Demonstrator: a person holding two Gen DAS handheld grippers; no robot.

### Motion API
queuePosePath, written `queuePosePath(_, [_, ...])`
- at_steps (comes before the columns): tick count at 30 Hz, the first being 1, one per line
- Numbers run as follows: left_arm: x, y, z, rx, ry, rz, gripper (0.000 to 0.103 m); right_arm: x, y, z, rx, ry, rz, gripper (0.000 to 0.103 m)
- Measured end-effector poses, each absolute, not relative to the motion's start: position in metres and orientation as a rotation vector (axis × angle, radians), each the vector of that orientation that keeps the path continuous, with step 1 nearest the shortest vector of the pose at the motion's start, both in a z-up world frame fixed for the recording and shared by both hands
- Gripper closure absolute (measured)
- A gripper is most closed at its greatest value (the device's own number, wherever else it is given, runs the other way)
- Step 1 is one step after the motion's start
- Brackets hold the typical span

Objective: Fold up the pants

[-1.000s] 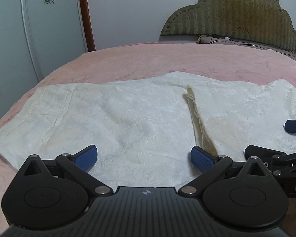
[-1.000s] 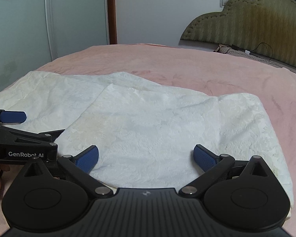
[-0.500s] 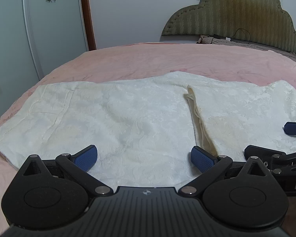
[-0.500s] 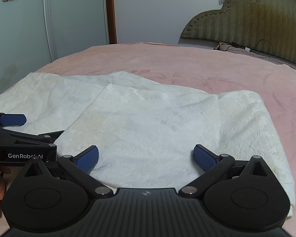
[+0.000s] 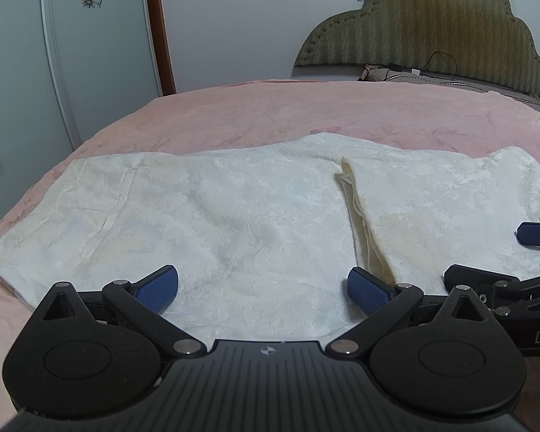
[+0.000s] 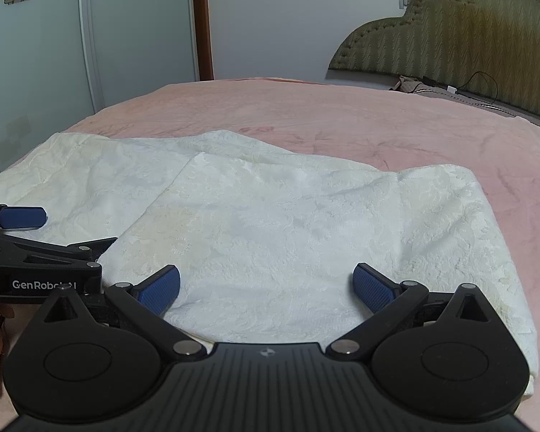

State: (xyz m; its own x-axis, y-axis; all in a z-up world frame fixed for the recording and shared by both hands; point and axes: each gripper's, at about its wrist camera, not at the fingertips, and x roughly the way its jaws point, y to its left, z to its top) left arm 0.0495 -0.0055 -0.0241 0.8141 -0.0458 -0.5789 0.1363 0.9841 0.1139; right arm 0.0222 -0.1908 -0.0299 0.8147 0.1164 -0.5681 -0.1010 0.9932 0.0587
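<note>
White textured pants (image 5: 216,216) lie flat across the pink bed. Their right part is folded over on itself, with the folded edge (image 5: 360,223) running toward me. In the right wrist view the folded layer (image 6: 306,223) fills the middle. My left gripper (image 5: 264,288) is open and empty above the pants' near edge. My right gripper (image 6: 266,288) is open and empty above the folded part. Each gripper shows at the side of the other's view.
The pink bedspread (image 5: 306,115) stretches far behind the pants. An olive padded headboard (image 5: 432,28) with a cable and small items stands at the back right. A wardrobe with flower decals (image 5: 72,36) and a brown door frame are at the left.
Both grippers have drawn back slightly and risen a little; the pants look a bit farther away. The pants have not moved.
</note>
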Motion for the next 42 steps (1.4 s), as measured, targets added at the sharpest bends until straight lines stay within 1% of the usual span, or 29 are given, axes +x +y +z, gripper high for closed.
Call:
queuePosePath(4, [0.043, 0.009, -0.012, 0.114, 0.594, -0.126, 0.004, 0.012, -0.183, -0.024, -0.020, 0.547, 0.092, 0.000])
queuePosePath(8, [0.035, 0.037, 0.003, 0.063, 0.618, -0.112, 0.004, -0.005, -0.146, -0.010, -0.188, 0.433, 0.175, 0.000])
queuePosePath(14, [0.014, 0.107, 0.018, -0.037, 0.544, 0.045, 0.004, -0.012, -0.069, -0.001, -0.419, 0.348, 0.359, 0.000])
queuePosePath(16, [0.012, 0.132, 0.021, -0.067, 0.547, 0.124, 0.003, -0.013, -0.044, -0.002, -0.491, 0.323, 0.403, 0.000])
queuePosePath(17, [0.014, 0.146, 0.023, -0.093, 0.563, 0.160, 0.005, -0.013, -0.031, -0.003, -0.529, 0.309, 0.411, 0.000])
queuePosePath(23, [0.021, 0.218, 0.024, -0.390, 0.650, 0.170, 0.005, -0.017, 0.036, -0.020, -0.740, 0.249, 0.506, 0.001])
queuePosePath(27, [0.028, 0.241, 0.009, -0.624, 0.723, 0.057, 0.005, -0.007, 0.066, -0.038, -0.829, 0.227, 0.493, 0.001])
queuePosePath(29, [0.033, 0.248, 0.001, -0.729, 0.745, 0.005, 0.004, 0.001, 0.075, -0.039, -0.825, 0.206, 0.467, 0.000])
queuePosePath(33, [0.041, 0.256, -0.004, -0.849, 0.735, -0.029, 0.004, 0.021, 0.085, -0.032, -0.782, 0.184, 0.420, 0.000])
queuePosePath(39, [0.070, 0.259, -0.015, -1.047, 0.720, -0.165, 0.004, 0.036, 0.062, -0.007, -0.561, 0.205, 0.412, 0.000])
queuePosePath(42, [0.090, 0.256, -0.023, -1.090, 0.710, -0.170, 0.005, 0.035, 0.046, 0.009, -0.496, 0.260, 0.537, 0.001])
